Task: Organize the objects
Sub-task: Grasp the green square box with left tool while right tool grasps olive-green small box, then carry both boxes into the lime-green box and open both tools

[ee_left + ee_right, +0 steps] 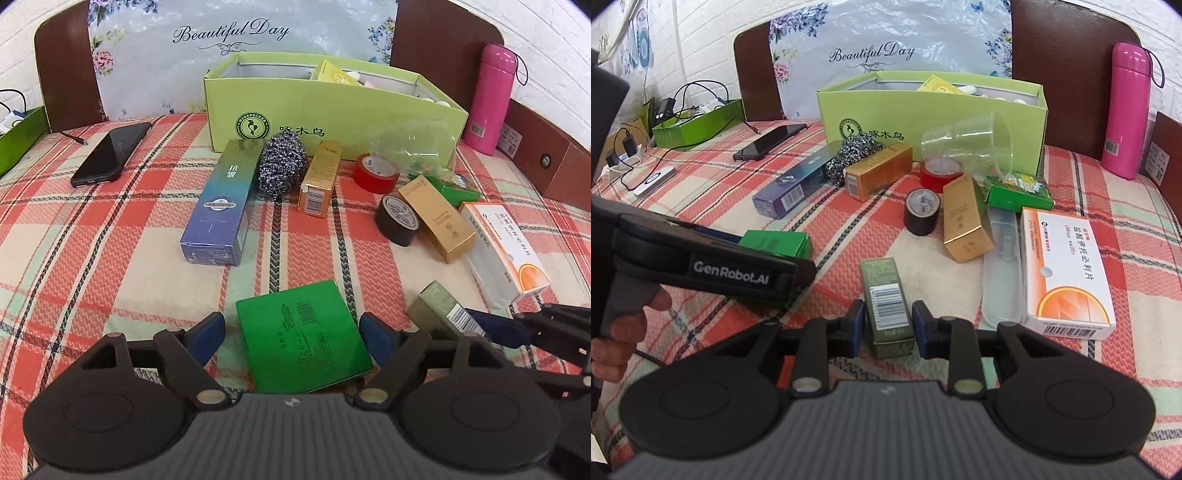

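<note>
My left gripper (293,328) straddles a flat green box (303,336) on the plaid cloth, jaws wide, pads beside its edges with small gaps. It also shows in the right wrist view (775,242). My right gripper (888,323) has its blue pads against the sides of a narrow olive box (888,306), which lies on the cloth. It also shows in the left wrist view (439,306). A light green open box (332,107) with a few items inside stands at the back.
On the cloth lie a blue box (221,206), steel scourer (282,164), gold boxes (321,177) (437,218), red tape (376,171), black tape (397,219), tipped clear cup (967,147), orange-white medicine box (1067,269), phone (110,153). A pink bottle (489,98) stands back right.
</note>
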`<state>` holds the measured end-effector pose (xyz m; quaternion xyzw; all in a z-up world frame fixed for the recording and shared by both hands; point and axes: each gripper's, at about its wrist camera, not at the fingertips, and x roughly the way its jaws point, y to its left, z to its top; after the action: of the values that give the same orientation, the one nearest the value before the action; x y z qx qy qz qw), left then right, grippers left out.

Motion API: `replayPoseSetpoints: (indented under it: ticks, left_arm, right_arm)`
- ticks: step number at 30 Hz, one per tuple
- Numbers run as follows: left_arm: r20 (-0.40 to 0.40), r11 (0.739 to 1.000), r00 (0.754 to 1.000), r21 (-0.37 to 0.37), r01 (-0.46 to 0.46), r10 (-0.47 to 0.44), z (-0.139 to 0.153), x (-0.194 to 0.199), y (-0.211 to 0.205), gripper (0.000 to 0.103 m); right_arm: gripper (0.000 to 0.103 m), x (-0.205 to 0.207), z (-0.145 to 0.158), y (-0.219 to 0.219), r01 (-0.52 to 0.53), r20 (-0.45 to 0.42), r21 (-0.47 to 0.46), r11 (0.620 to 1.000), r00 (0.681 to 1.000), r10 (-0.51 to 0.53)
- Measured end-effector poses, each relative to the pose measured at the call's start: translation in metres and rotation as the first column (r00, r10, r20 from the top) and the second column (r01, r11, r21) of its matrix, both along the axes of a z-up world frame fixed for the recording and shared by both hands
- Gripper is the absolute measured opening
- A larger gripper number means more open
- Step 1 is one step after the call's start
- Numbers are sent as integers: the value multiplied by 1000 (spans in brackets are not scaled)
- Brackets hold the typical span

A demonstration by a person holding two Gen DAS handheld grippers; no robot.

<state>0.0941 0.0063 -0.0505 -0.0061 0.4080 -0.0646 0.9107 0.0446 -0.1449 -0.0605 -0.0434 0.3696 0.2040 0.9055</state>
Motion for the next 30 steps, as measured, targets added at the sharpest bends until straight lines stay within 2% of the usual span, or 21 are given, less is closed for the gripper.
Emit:
replayPoseSetpoints:
  ticks: [6,8,15,18,24,30]
  left_arm:
    - [11,1000,1000,19,8,-8,-1,2,-1,83]
    - [18,1000,1000,15,19,-19,-1,2,-1,76]
    - [33,998,998,6,57,-57,11,1,1,70]
    - [61,997,995,-27,79,-77,25,3,4,69]
    - [181,992,979,-55,110,-99,68,13,6,69]
    - [285,991,952,-49,128,-109,107,38,5,69]
  right_arm:
    - [28,3,-3,1,0,-6,9,1000,1000,0]
    - [22,3,-2,1,-1,-9,13,1000,1000,1]
    - [22,0,11,-2,-10,-4,35,999,1000,10]
    - [22,3,25,-6,-16,27,52,999,1000,15]
    - [22,19,64,-11,-31,126,66,997,992,22]
    - [22,48,97,-17,-23,208,69,997,978,8]
